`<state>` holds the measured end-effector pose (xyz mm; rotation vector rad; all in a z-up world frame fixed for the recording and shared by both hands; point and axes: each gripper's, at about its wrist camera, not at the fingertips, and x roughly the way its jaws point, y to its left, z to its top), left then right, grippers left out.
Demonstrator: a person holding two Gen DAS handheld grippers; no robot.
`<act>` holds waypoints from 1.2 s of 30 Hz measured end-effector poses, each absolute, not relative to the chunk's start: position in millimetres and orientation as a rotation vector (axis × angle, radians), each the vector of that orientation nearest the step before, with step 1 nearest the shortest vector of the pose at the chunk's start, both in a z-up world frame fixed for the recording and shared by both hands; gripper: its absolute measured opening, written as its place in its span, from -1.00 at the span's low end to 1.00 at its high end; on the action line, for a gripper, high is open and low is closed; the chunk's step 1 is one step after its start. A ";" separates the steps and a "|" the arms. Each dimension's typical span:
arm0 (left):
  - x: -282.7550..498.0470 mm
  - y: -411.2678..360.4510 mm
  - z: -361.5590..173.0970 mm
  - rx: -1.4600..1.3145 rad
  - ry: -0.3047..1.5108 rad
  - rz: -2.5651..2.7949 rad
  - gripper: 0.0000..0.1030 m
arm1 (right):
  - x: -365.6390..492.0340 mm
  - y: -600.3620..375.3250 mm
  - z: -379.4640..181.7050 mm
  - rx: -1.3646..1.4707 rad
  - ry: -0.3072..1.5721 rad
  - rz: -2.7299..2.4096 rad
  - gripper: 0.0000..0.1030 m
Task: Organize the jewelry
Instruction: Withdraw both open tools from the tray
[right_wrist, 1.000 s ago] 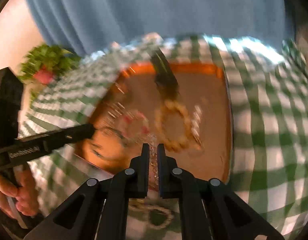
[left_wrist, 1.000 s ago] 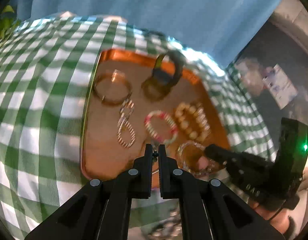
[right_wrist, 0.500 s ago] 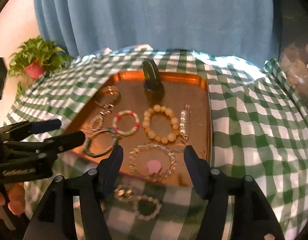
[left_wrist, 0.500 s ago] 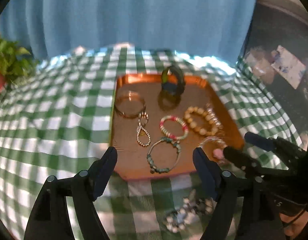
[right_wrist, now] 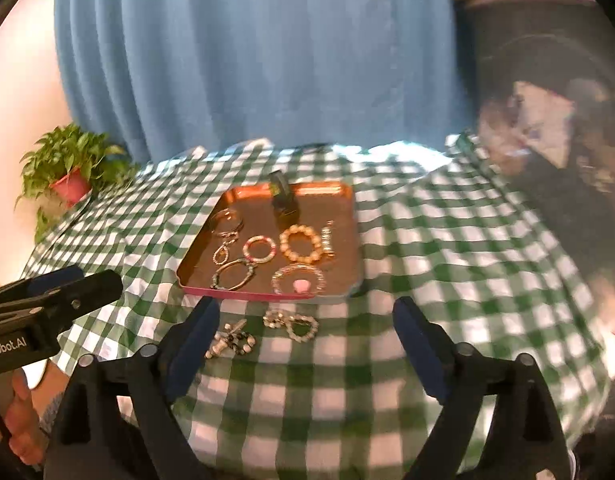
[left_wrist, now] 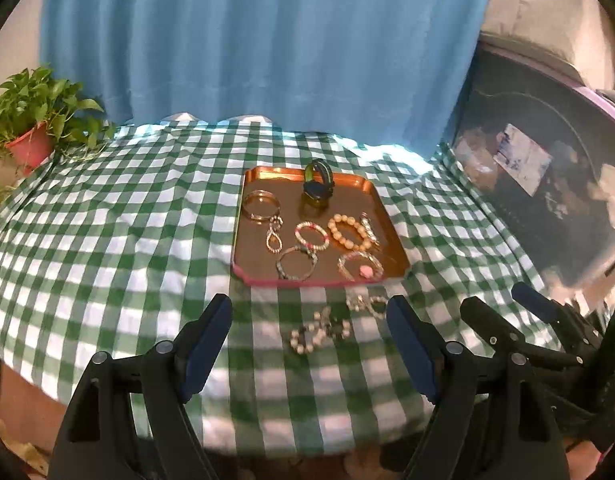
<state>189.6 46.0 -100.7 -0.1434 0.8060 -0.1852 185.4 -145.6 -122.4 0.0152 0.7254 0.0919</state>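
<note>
A copper tray point(left_wrist: 247, 208) point(right_wrist: 339, 196) sits on the green checked cloth and holds several bracelets, among them a gold bangle point(left_wrist: 260, 205), an orange bead bracelet point(left_wrist: 347, 232) point(right_wrist: 302, 244), a clear one with a pink charm point(left_wrist: 361, 267) point(right_wrist: 299, 282) and an upright dark green ring point(left_wrist: 318, 184). Two beaded pieces lie on the cloth in front of the tray point(left_wrist: 319, 330) point(right_wrist: 293, 322). My left gripper point(left_wrist: 309, 340) and right gripper point(right_wrist: 305, 340) are both open, empty, and held back above the table's near edge.
A potted plant point(left_wrist: 31, 128) point(right_wrist: 69, 172) stands at the far left of the table. A blue curtain point(left_wrist: 267, 40) hangs behind. Dark cluttered furniture point(left_wrist: 547, 184) stands to the right. Each gripper shows at the side of the other's view.
Both grippers were shut over the tray, each on a bracelet. They opened, left the bracelets in the tray, and have pulled back and up from the table.
</note>
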 end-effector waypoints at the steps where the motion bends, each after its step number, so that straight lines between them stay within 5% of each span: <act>1: 178.9 47.5 -96.5 -0.142 0.796 -0.182 0.55 | 177.4 -144.9 -118.9 0.014 0.726 0.099 0.70; 13: 98.6 49.4 -94.7 -0.136 0.729 -0.181 0.56 | 85.9 -130.1 -112.5 0.008 0.700 0.164 0.99; 20: 88.5 39.3 -103.6 -0.061 0.678 -0.180 0.56 | 58.5 -154.6 -129.5 0.074 0.657 0.114 0.99; 36: 134.9 50.5 -152.1 -0.028 0.773 -0.189 0.56 | 121.0 -184.8 -139.2 0.101 0.749 0.209 0.99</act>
